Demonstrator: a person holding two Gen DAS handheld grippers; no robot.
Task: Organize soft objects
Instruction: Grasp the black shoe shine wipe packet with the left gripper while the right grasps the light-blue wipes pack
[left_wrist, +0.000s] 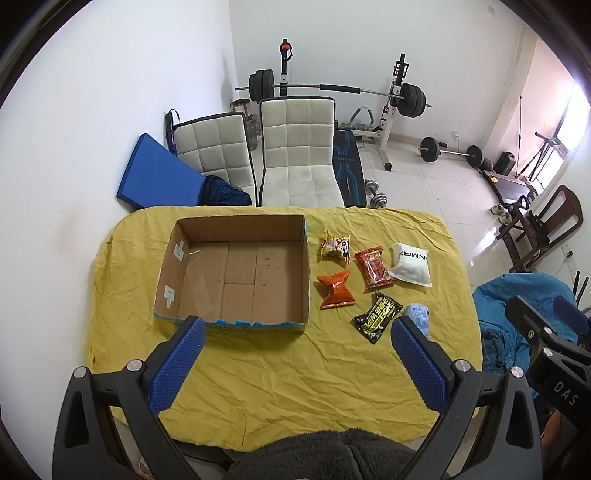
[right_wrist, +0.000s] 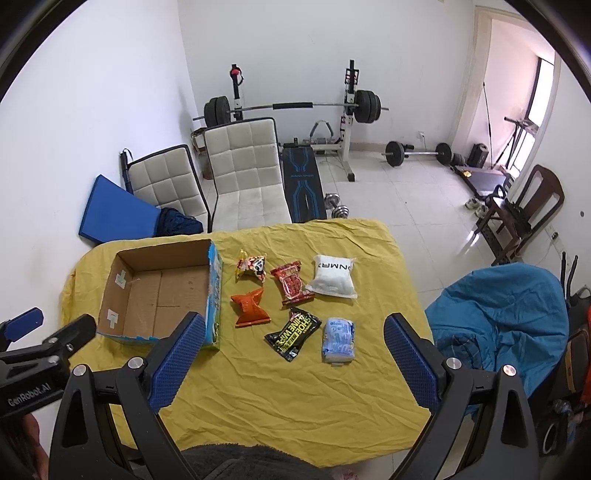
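An open cardboard box (left_wrist: 236, 273) (right_wrist: 162, 295) stands empty on the yellow tablecloth (left_wrist: 295, 369) (right_wrist: 295, 387). To its right lie several soft packets: a panda snack bag (left_wrist: 335, 246) (right_wrist: 253, 266), an orange packet (left_wrist: 336, 290) (right_wrist: 250, 307), a red packet (left_wrist: 373, 267) (right_wrist: 293, 283), a white pouch (left_wrist: 410, 264) (right_wrist: 332, 277), a black wipes pack (left_wrist: 376, 316) (right_wrist: 292, 334) and a light blue pack (left_wrist: 419, 318) (right_wrist: 339, 341). My left gripper (left_wrist: 295, 339) and my right gripper (right_wrist: 295, 332) are both open and empty, held above the near table edge.
Two white padded chairs (left_wrist: 295, 155) (right_wrist: 243, 166) stand behind the table. A blue mat (left_wrist: 159, 173) leans on the wall. A weight bench and barbells (left_wrist: 340, 92) fill the back. A blue beanbag (right_wrist: 498, 325) sits at the right, and a wooden chair (right_wrist: 524, 214).
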